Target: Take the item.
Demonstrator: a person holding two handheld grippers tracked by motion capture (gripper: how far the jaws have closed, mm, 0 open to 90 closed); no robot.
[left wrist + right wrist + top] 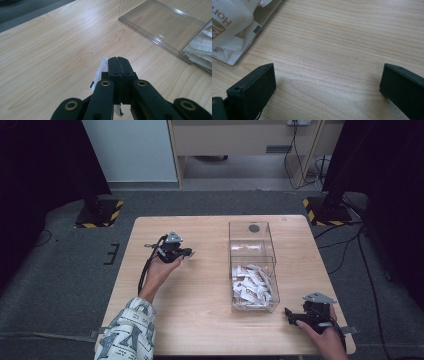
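Nearest the person, the right gripper (292, 316) sits low at the front right corner of the table (200, 320), and its own view has the two black jaws spread wide with only bare wood grain between them. It looks parked there, close by the near end of the clear box (253, 307), ready to reach in without crowding the other hand.

A little further out on the other side, the left gripper (117, 60) is the busy one. Its jaws are pressed together on a small white sachet (103, 68), which pokes out at the side of the pinch and again below it (a thin flat packet, so the pads close almost fully). In the high view that gripper (189, 253) hangs over open tabletop well to the left of the box, jaws pointing towards it; my read is that the sachet is being carried out of the box to be laid on that free stretch of wood.

Next, the box itself: a long transparent container split across its middle. The near compartment holds a loose heap of sachets (252, 286), white with dark print, piled every which way. The far compartment (251, 240) is bare, showing just the wood beneath and one dark round mark near its back wall.
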